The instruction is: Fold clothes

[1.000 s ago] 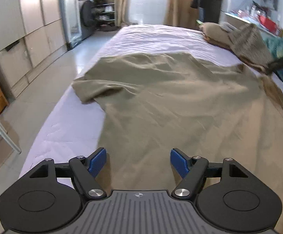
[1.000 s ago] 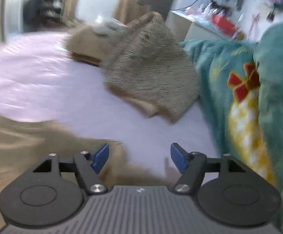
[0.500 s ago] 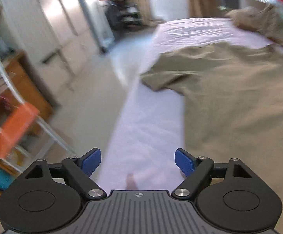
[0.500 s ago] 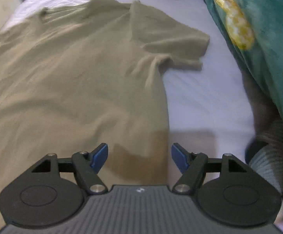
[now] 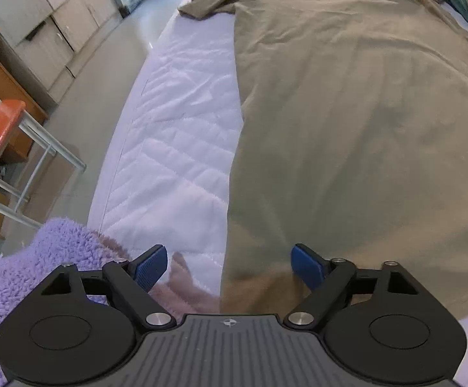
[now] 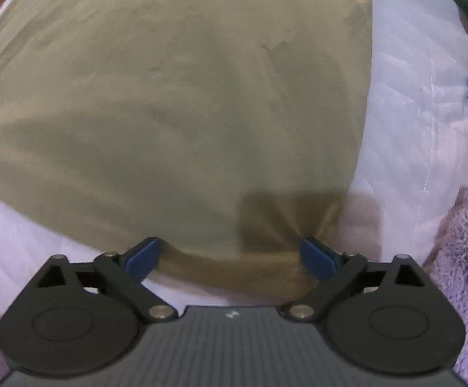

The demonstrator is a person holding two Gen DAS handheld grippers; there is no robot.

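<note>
Left wrist: the left gripper (image 5: 229, 266) had swung from the floor side to the olive shirt (image 5: 346, 113) lying flat on the bed (image 5: 182, 122), jaws wide and empty over its near left corner. Right wrist: the right gripper (image 6: 230, 254) had just opened its jaws wider, straddling the hem unclamped; both seemed poised to grasp

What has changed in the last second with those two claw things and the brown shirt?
Both swung from looking across the bed down to the shirt's near hem. The left gripper now straddles its lower left corner, the right gripper its lower right corner. The right jaws have just been opening, hem between them, nothing gripped. The shirt stayed spread flat on the bed.
</note>
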